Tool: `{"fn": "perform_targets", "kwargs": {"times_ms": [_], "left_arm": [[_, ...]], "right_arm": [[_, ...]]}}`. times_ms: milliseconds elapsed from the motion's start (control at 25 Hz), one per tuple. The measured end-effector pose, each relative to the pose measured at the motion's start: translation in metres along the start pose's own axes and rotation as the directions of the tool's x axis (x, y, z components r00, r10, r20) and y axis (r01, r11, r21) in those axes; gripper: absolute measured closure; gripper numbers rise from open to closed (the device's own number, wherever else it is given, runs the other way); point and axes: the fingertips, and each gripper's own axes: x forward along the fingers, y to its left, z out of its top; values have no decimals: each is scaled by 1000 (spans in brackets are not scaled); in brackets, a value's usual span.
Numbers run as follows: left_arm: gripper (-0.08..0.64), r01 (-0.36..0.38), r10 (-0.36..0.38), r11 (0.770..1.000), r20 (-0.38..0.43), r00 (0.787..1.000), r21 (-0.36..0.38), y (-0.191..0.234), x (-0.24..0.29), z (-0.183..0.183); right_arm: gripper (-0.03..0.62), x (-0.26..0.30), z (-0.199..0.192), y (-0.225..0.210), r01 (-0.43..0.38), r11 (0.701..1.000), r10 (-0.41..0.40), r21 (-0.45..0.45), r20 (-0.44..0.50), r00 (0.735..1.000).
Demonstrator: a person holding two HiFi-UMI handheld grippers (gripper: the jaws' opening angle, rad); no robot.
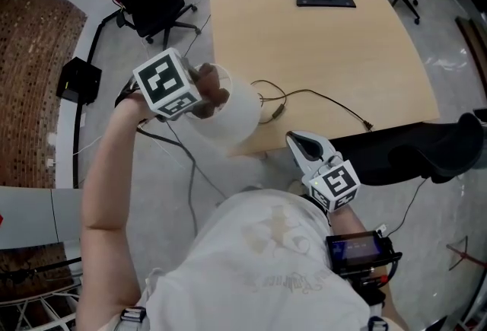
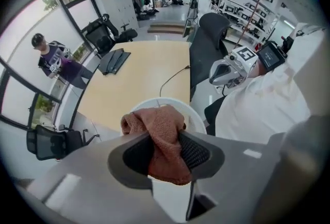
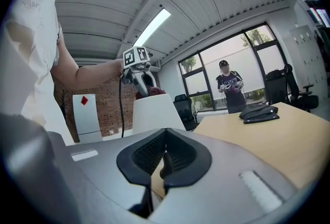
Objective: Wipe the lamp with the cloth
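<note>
Left gripper view shows us the left gripper (image 2: pixel 164 139) clamped on the rust-brown cloth (image 2: pixel 161 124), bunched just over the top rim of the white lampshade (image 2: pixel 194 115) (contact unclear); our right gripper (image 3: pixel 164 158) sits closed, empty, beside the table (image 3: pixel 268 140).

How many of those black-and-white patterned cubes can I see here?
2. One cube sits on the left gripper, beside the lamp; the other is on the right gripper, by the table edge. None looks hidden.
</note>
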Motion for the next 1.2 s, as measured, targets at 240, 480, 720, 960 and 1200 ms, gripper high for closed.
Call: {"fn": "perform_targets", "kwargs": {"times_ms": [240, 480, 720, 960, 1200], "left_arm": [[407, -160, 169, 985, 175, 970, -61, 9, -50, 14], [407, -268, 318, 947, 384, 867, -177, -4, -88, 28], [407, -207, 370, 924, 618, 694, -320, -31, -111, 37], [407, 32, 381, 897, 806, 454, -442, -70, -103, 24], [406, 160, 378, 880, 863, 334, -447, -120, -80, 3]], "right_arm": [[580, 0, 2, -1, 3, 1000, -3, 5, 0, 1000], [580, 2, 5, -1, 1, 1000, -1, -1, 1, 1000], [580, -2, 9, -10, 34, 999, -35, 14, 20, 999], [580, -12, 2, -15, 25, 999, -25, 30, -5, 1000], [580, -13, -28, -9, -43, 996, 49, 78, -73, 996]]}}
